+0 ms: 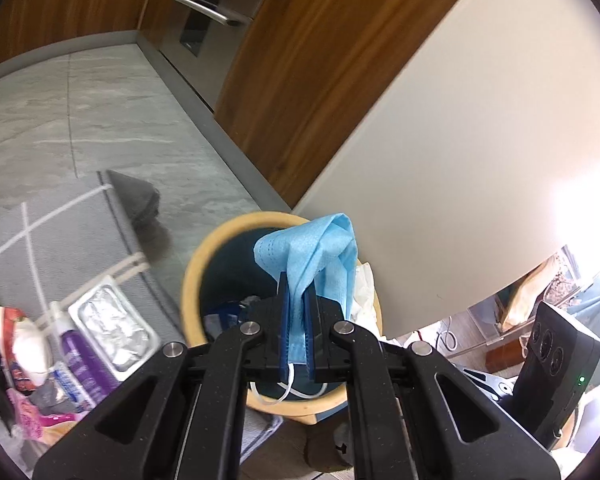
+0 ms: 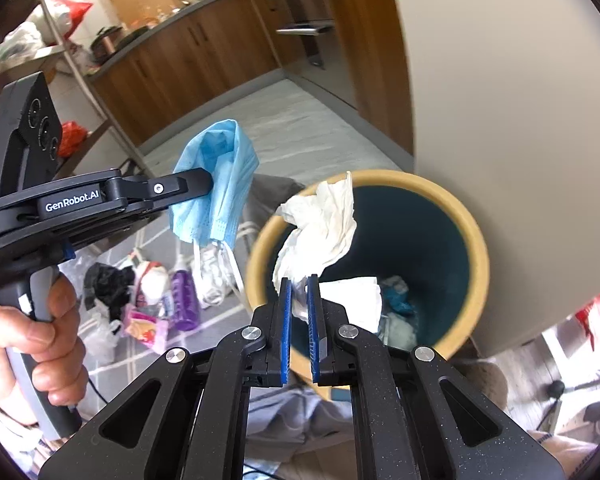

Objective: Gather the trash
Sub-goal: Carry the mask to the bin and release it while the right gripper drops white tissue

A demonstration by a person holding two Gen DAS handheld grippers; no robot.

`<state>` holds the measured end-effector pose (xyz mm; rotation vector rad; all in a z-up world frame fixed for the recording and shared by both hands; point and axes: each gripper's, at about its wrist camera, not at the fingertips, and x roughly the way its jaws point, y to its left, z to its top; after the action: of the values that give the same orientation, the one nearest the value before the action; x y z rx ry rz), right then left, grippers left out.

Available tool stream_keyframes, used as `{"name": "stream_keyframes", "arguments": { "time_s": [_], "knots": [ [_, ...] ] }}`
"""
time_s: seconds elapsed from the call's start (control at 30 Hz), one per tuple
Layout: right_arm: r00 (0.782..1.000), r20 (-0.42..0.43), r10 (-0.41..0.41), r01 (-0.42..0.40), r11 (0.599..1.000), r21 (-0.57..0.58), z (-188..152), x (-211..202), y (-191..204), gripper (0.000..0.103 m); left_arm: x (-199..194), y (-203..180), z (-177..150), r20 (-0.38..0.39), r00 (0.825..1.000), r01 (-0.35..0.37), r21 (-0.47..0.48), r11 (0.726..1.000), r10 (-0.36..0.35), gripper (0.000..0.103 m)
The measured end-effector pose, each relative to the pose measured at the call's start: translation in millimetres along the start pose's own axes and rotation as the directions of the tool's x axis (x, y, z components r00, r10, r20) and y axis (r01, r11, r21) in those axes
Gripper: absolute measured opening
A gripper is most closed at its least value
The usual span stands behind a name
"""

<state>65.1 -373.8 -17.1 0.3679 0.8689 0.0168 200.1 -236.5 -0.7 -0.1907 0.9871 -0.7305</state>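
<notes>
Left wrist view: the left gripper (image 1: 296,296) sits at lower centre, its blue pads clamped on a blue mask (image 1: 312,256) that sticks up over the bin (image 1: 192,280), a tan-rimmed tub with trash inside. A white tissue (image 1: 364,292) shows at the bin's right rim. At lower left, on a grey rug (image 1: 60,248), lie a foil tray (image 1: 112,328) and a purple bottle (image 1: 80,356).

Right wrist view: the right gripper (image 2: 299,284), lower centre, pinches the tissue (image 2: 324,228) narrowly above the bin (image 2: 476,256). At left, a hand (image 2: 40,336) holds the left gripper (image 2: 208,180), with the mask (image 2: 220,184) hanging beside the bin's left rim. More trash (image 2: 148,300) lies on the rug below.
</notes>
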Motion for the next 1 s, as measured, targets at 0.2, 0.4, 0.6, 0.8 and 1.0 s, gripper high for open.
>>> {"name": "stream_keyframes", "arguments": {
  "time_s": [0.2,0.4,0.6,0.8,1.0],
  "knots": [
    [0.999,-0.035,-0.039,0.040,0.999,0.024,-7.3,4.2,-13.7,0.009,21.0,-16.2,-4.1,-0.024,0.999,0.038,0.025,0.999,-0.037,0.005],
    [0.995,-0.074,-0.067,0.069,0.997,0.030,-12.2,12.2,-18.4,0.009,38.0,-24.7,-10.4,-0.054,0.998,0.044,0.052,0.998,-0.041,0.005],
    [0.987,-0.132,-0.097,0.101,0.994,0.027,-18.4,25.5,-22.8,0.009,64.7,-22.3,-17.7,-0.095,0.995,0.014,0.074,0.997,-0.006,0.005],
    [0.980,-0.153,-0.129,0.135,0.990,0.031,-19.1,28.6,-27.1,0.017,72.5,-17.7,-21.8,-0.117,0.993,0.007,0.071,0.997,0.001,0.023],
    [0.982,-0.125,-0.140,0.146,0.989,0.037,-16.6,22.0,-27.7,0.031,58.8,-16.2,-17.4,-0.073,0.997,0.003,0.064,0.998,0.002,0.052]
  ]
}}
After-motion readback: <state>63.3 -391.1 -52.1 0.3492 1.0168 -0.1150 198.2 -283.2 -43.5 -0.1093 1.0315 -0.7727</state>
